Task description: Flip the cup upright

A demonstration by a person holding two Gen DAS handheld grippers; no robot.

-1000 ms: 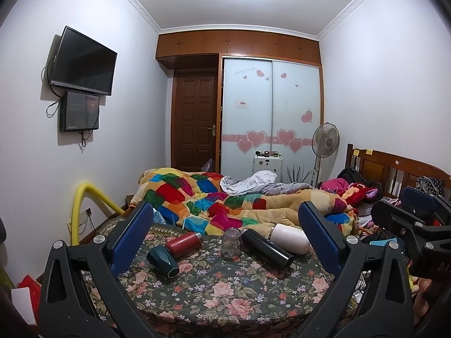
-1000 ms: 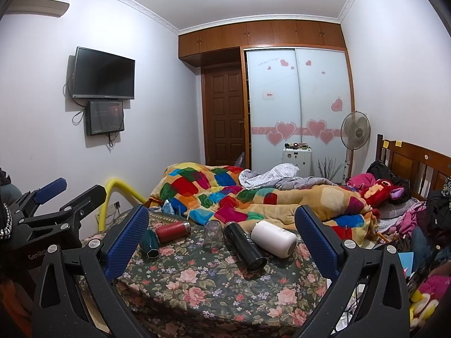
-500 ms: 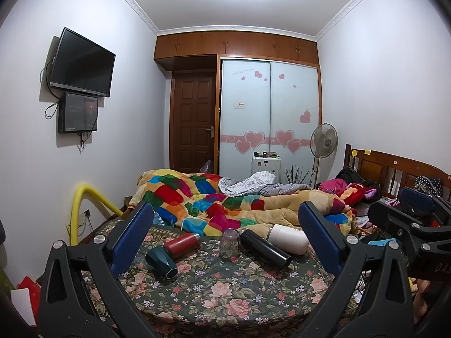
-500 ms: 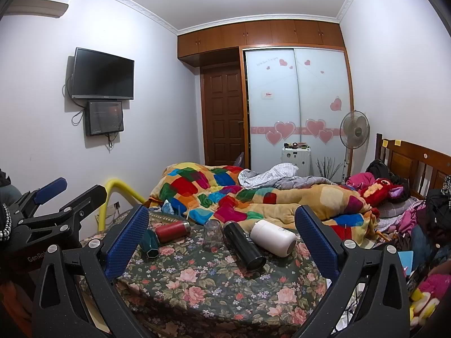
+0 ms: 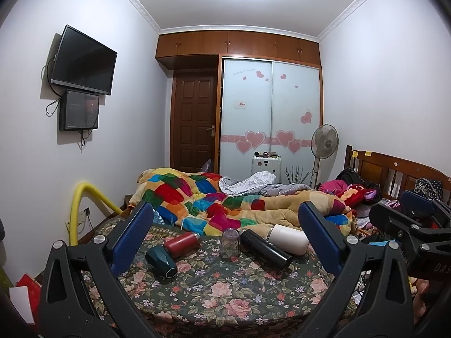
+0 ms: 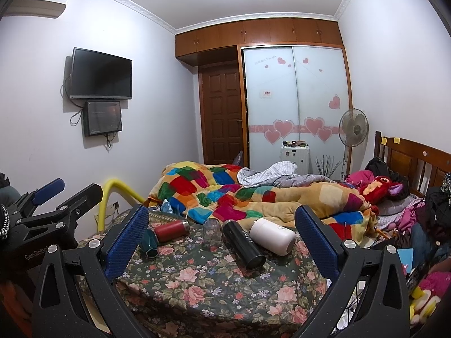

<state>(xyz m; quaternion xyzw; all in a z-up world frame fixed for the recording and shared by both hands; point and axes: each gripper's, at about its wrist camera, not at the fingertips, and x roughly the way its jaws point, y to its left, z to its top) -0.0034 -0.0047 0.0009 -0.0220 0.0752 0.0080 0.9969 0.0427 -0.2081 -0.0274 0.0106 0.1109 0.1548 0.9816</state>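
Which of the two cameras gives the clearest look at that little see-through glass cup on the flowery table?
The left wrist view: the clear glass cup stands nearly centred, larger, and unobstructed between the bottles. In the right wrist view the cup is smaller, off to the left, still fully visible.

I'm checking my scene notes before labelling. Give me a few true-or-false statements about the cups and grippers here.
1. The red flask lies on its side. True.
2. The clear glass lies on its side. False: it stands on end between the red flask and the black flask.
3. The left gripper holds the green cup. False: it is open, holding nothing.
4. The white flask lies beside the black one. True.
5. The right gripper is shut. False: open.
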